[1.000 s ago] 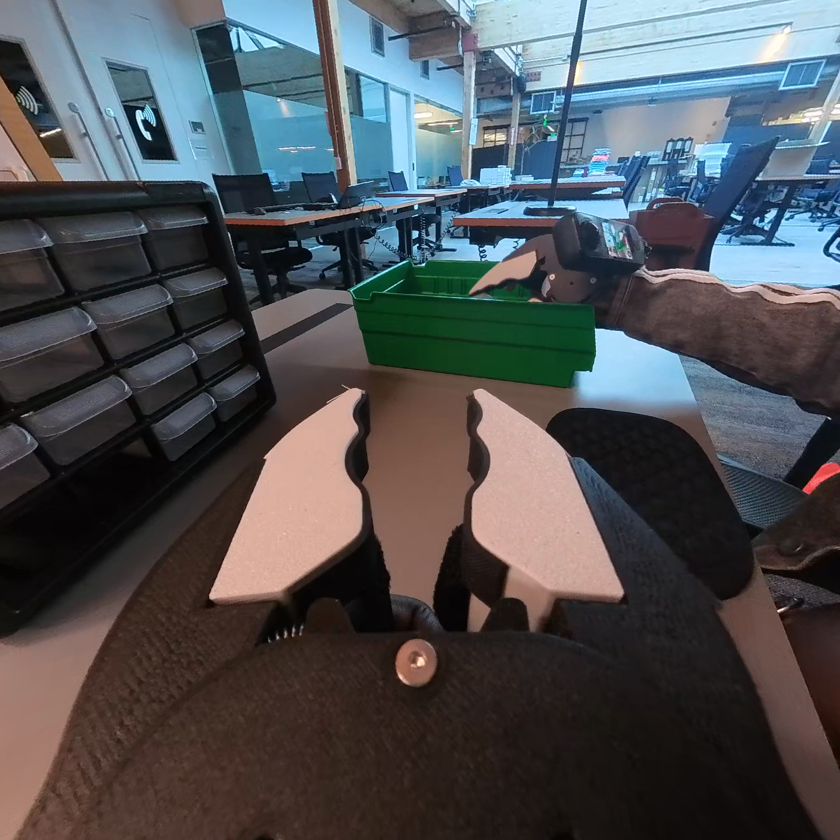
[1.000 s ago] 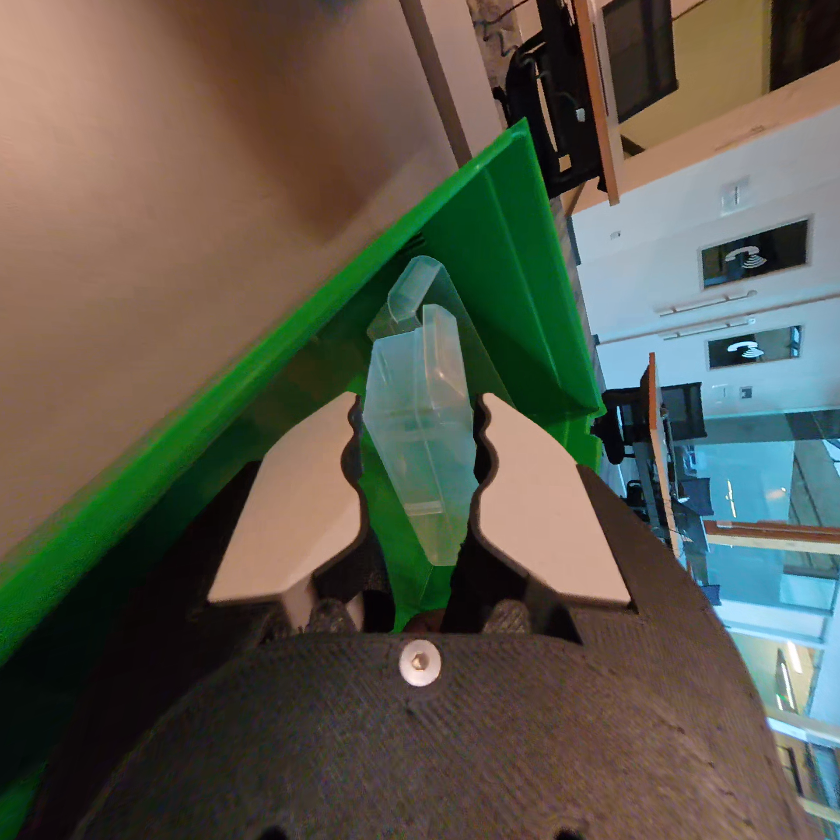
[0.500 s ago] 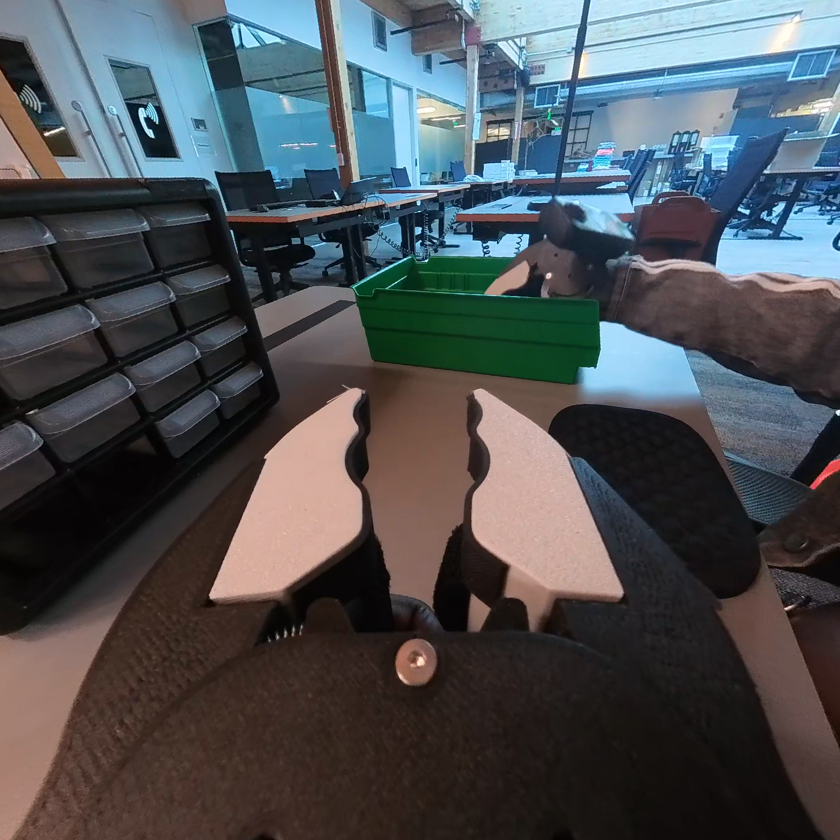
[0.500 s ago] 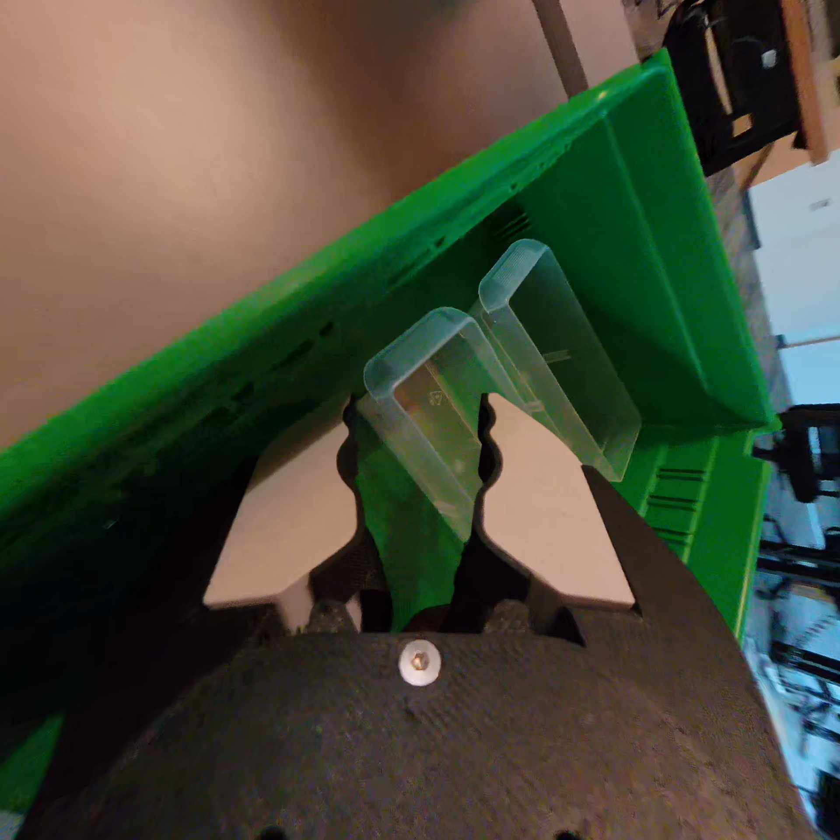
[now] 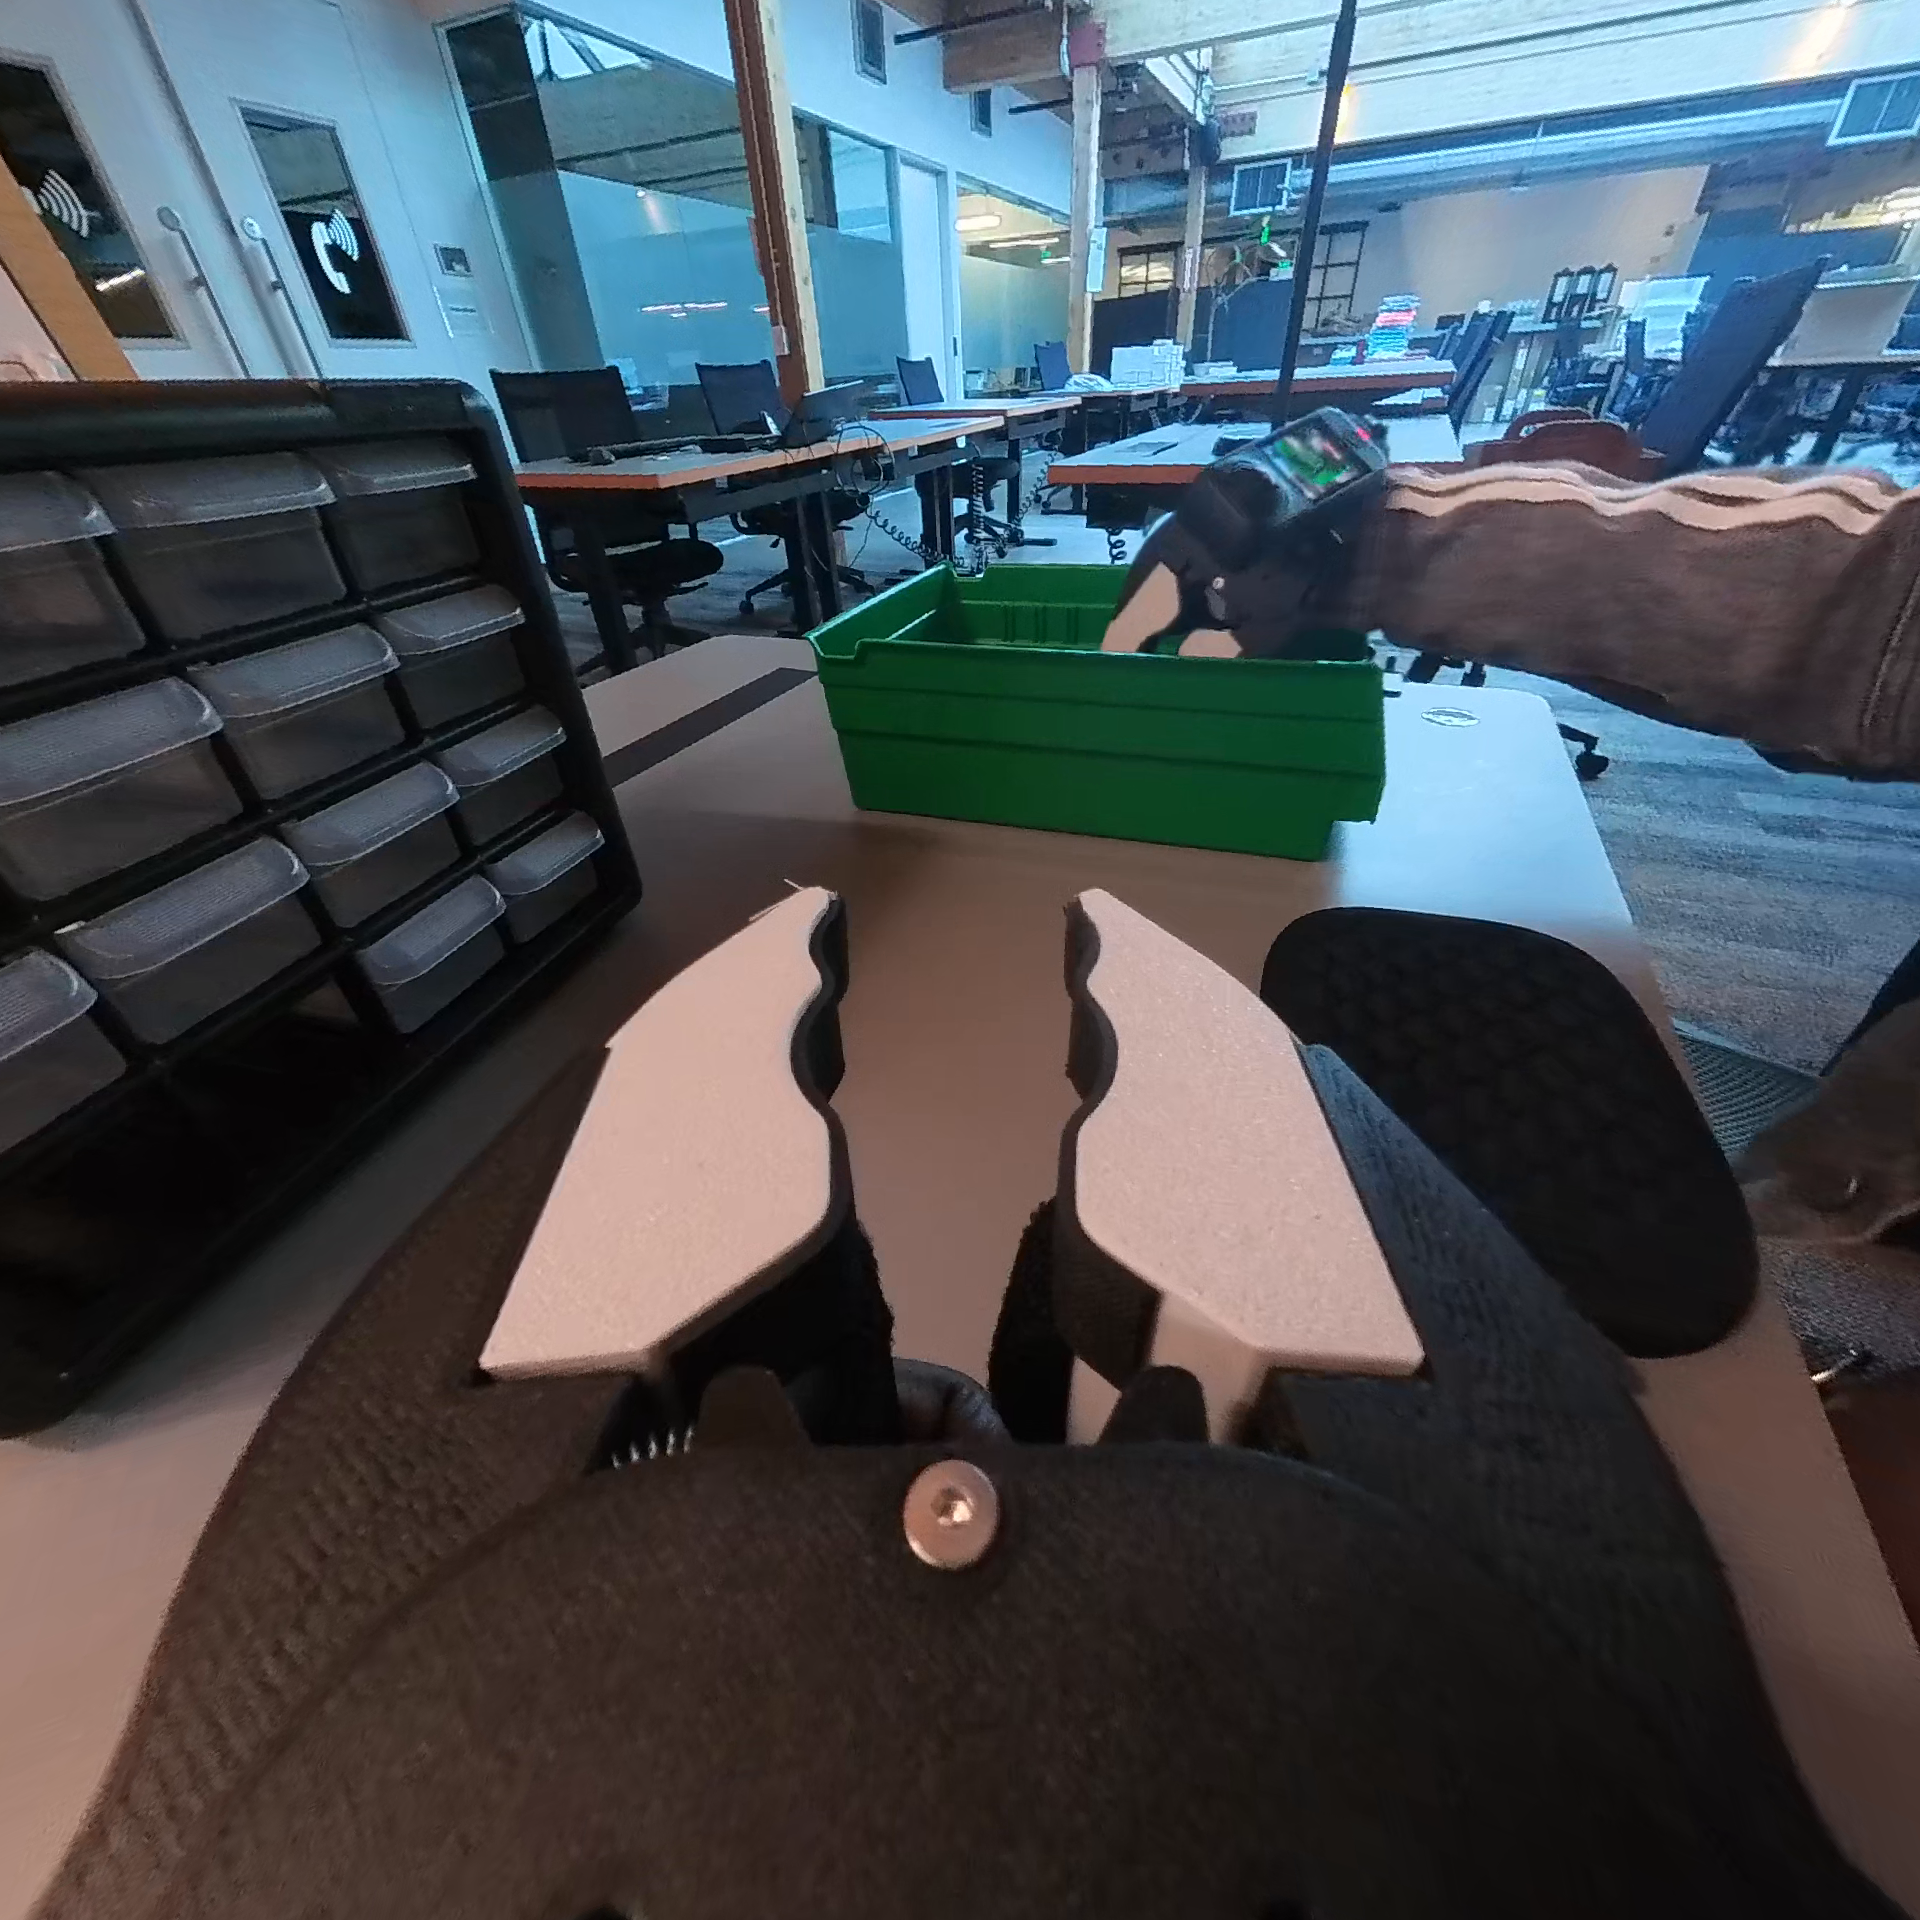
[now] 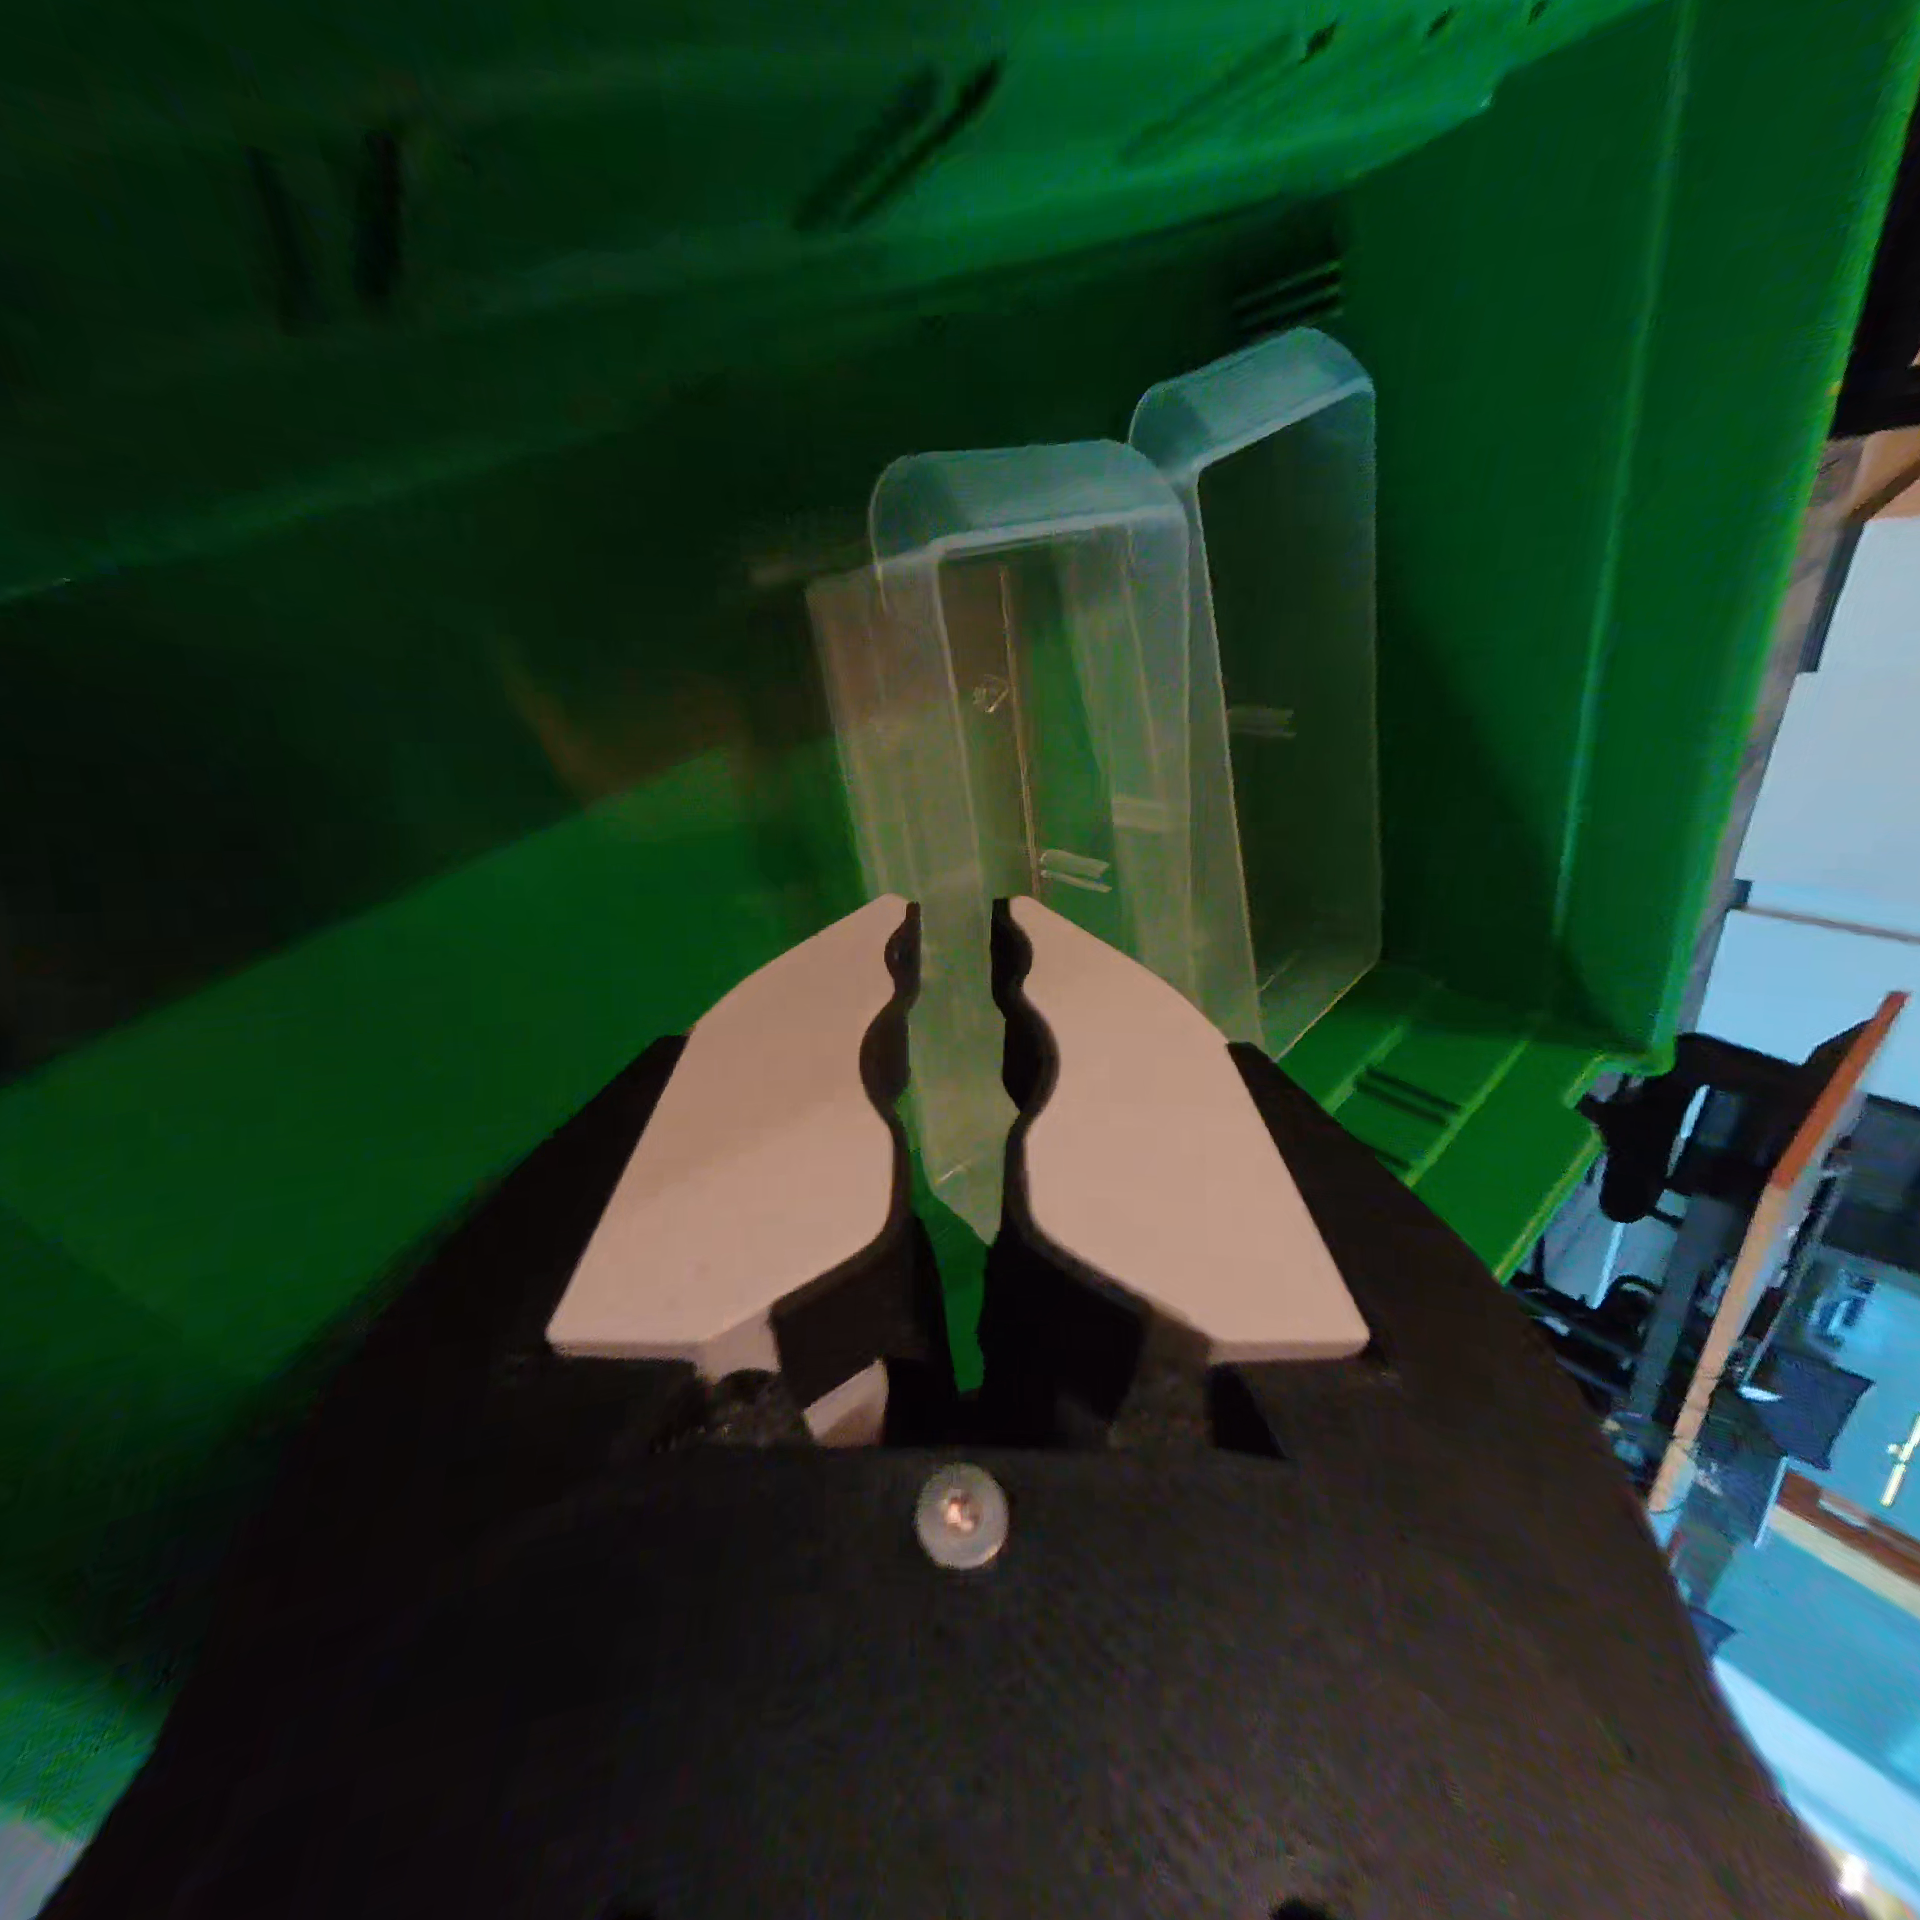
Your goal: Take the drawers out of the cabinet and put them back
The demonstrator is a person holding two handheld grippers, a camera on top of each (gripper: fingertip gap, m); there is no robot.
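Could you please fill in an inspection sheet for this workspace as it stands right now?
Surface: brown table, bare between the grippers.
Job's things: black cabinet left, bottom slots empty; two clear drawers in the green bin.
Clutter: nothing seen.
Grippers: left gripper open, empty, above the table; right gripper shut on one drawer's wall inside the bin.
Cables: nothing seen on the table.
Surroundings: open office, desks, chairs.

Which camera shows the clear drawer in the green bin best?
The right wrist view: the clear drawer fills the middle, pinched by the right hand-held gripper. The left wrist view hides it behind the green bin wall.
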